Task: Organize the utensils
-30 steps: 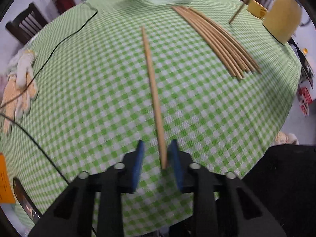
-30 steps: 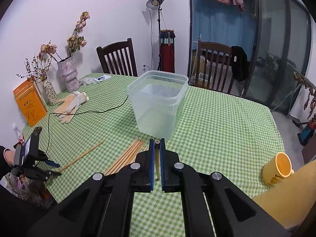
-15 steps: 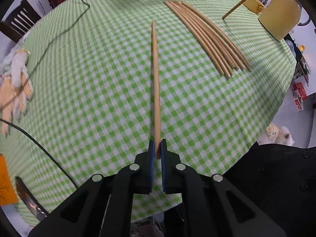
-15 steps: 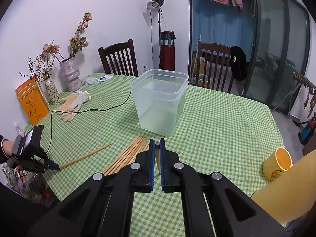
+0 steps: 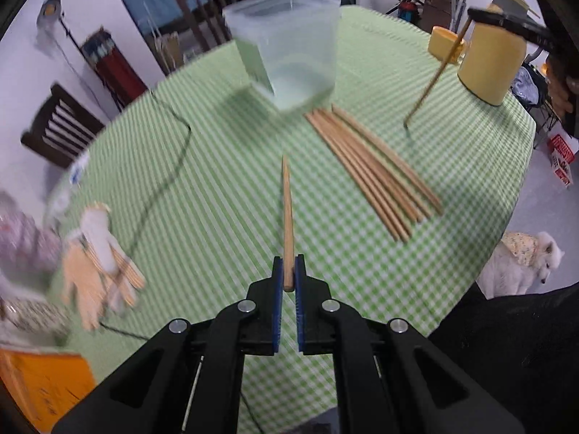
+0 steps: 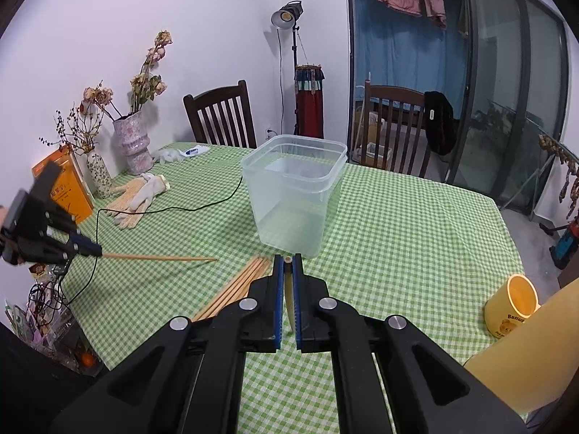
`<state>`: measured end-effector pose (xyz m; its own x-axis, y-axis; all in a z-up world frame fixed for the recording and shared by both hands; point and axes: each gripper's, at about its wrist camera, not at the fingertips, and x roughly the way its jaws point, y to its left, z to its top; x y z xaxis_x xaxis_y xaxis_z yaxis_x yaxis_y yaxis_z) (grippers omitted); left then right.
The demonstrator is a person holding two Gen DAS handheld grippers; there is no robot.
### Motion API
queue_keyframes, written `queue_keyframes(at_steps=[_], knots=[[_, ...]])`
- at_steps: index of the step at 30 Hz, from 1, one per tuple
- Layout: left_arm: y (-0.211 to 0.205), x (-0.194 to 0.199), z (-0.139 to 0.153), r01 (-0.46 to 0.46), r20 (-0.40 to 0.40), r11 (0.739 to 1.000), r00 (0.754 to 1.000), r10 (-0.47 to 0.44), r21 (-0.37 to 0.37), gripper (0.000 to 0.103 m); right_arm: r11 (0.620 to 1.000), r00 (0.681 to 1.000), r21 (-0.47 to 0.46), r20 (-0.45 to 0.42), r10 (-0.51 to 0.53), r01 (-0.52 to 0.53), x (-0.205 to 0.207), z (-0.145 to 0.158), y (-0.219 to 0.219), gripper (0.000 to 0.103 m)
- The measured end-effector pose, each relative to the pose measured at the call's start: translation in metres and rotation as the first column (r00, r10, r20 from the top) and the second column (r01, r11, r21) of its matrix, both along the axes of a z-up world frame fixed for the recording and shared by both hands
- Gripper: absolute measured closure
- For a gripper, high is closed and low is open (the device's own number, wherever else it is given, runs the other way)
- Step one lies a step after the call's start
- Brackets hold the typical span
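Observation:
My left gripper (image 5: 288,271) is shut on one wooden chopstick (image 5: 287,213) by its thick end and holds it above the table, tip toward the clear plastic tub (image 5: 289,47). It also shows in the right wrist view (image 6: 85,247), with its chopstick (image 6: 159,257). My right gripper (image 6: 287,264) is shut on another chopstick (image 6: 288,289), which hangs down between the jaws; from the left wrist view this chopstick (image 5: 434,76) slants over the table. A bundle of several chopsticks (image 5: 372,170) lies on the green checked cloth near the tub (image 6: 295,191).
A yellow mug (image 6: 512,305) and a yellow cylinder (image 5: 490,61) stand at the right side. Gloves (image 6: 139,199), a black cable (image 6: 173,209), vases (image 6: 132,143) and an orange book (image 6: 67,188) sit at the left. Chairs surround the table. A white dog (image 5: 523,267) sits on the floor.
My left gripper closed on the single chopstick, then lifted it off the cloth and tilted it toward the tub. My right gripper stayed shut on its chopstick, almost still.

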<state>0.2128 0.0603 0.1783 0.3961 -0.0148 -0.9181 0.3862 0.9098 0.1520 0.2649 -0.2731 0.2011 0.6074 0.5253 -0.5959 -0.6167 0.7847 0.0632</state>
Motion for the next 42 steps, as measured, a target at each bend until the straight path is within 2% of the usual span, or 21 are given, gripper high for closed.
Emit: queue_keyframes(at_steps=[5, 12, 21, 24, 29, 32, 34, 38, 41, 42], knots=[[-0.008, 0.023, 0.029, 0.020, 0.047, 1.000, 0.999, -0.020, -0.002, 0.100, 1.000, 1.000, 0.007, 0.005, 0.006, -0.006, 0.004, 0.002, 0.003, 0.098], [-0.020, 0.064, 0.062, 0.053, 0.106, 0.998, 0.993, -0.049, -0.041, 0.100, 1.000, 1.000, -0.015, 0.005, 0.014, -0.014, 0.018, 0.006, 0.009, 0.098], [-0.045, 0.118, 0.085, 0.111, 0.162, 0.989, 0.982, -0.095, -0.093, 0.100, 0.999, 0.999, -0.041, -0.027, 0.019, -0.021, 0.047, 0.003, 0.025, 0.098], [-0.043, 0.142, 0.088, 0.106, 0.173, 0.984, 0.982, -0.080, -0.143, 0.100, 0.999, 0.999, -0.044, -0.034, 0.019, -0.021, 0.056, 0.003, 0.030, 0.098], [-0.040, 0.159, 0.088, 0.121, 0.186, 0.977, 0.979, -0.088, -0.176, 0.100, 0.999, 0.999, -0.045, -0.038, 0.025, -0.027, 0.063, 0.004, 0.034, 0.098], [-0.044, 0.164, 0.096, 0.134, 0.205, 0.974, 0.974, -0.096, -0.182, 0.100, 0.999, 0.999, -0.016, 0.007, 0.033, -0.033, 0.066, 0.027, 0.033, 0.098], [-0.043, 0.164, 0.118, 0.148, 0.257, 0.969, 0.962, -0.094, -0.197, 0.101, 0.999, 0.998, 0.007, 0.049, 0.033, -0.034, 0.069, 0.049, 0.032, 0.098], [-0.034, 0.161, 0.190, 0.200, 0.374, 0.943, 0.923, -0.090, -0.266, 0.101, 0.996, 0.990, 0.070, 0.135, 0.035, -0.045, 0.080, 0.105, 0.028, 0.098], [-0.028, 0.166, 0.229, 0.199, 0.413, 0.933, 0.908, -0.061, -0.299, 0.101, 0.992, 0.980, 0.110, 0.196, 0.036, -0.058, 0.092, 0.149, 0.028, 0.098], [-0.027, 0.168, 0.244, 0.198, 0.441, 0.935, 0.896, -0.052, -0.293, 0.101, 0.992, 0.976, 0.112, 0.215, 0.031, -0.056, 0.096, 0.160, 0.030, 0.098]])
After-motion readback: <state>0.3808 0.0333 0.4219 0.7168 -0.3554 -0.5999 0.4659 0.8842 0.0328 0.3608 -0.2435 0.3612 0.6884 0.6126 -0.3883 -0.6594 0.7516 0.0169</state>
